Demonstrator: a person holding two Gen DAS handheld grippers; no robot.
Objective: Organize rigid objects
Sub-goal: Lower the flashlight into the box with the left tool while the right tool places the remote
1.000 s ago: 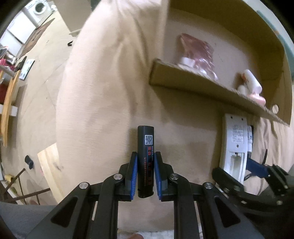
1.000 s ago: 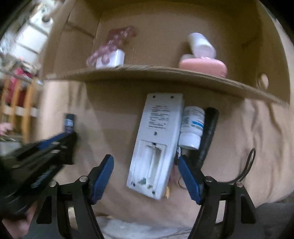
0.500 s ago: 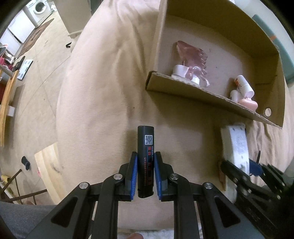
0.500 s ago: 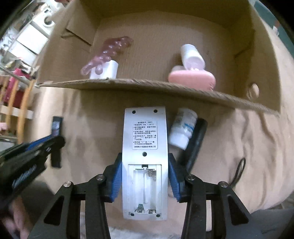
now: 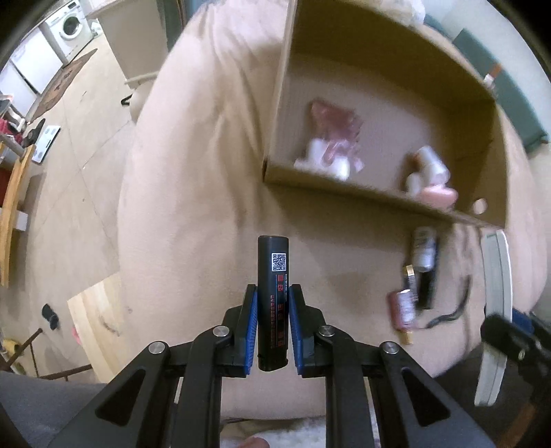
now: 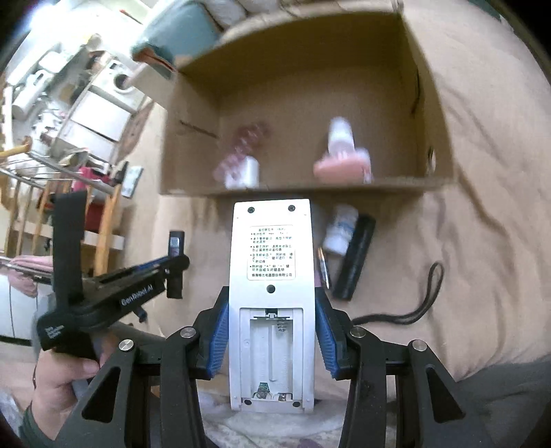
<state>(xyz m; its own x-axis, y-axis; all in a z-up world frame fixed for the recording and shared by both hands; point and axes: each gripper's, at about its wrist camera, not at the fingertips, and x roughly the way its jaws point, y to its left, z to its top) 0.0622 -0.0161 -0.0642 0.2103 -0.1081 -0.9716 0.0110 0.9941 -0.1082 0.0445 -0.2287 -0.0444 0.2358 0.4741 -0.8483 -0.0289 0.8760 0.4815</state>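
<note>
My left gripper [image 5: 272, 320] is shut on a black cylinder [image 5: 272, 275] with a QR label, held above the beige cushion. My right gripper [image 6: 272, 331] is shut on a white remote control [image 6: 272, 262], which lies back side up with its battery bay uncovered. The remote is lifted off the cushion just short of the cardboard box [image 6: 310, 187]. In the left wrist view the remote [image 5: 496, 275] shows at the far right, and the box [image 5: 378, 200] lies ahead and to the right. Inside the box are a pink item on a white base [image 6: 241, 169] and a pink block with a white bottle [image 6: 341, 162].
A white pill bottle [image 6: 341, 229], a black flashlight-like tube [image 6: 354, 256] with a wrist strap [image 6: 413, 310] and a small battery [image 6: 323, 265] lie on the beige cushion [image 6: 482, 206] in front of the box. Floor, wooden furniture and a washing machine [image 5: 69, 27] lie to the left.
My right gripper has closed on the white remote and raised it from beside the pill bottle. Both grippers have risen, so the box looks farther off. The left still holds the black cylinder.
</note>
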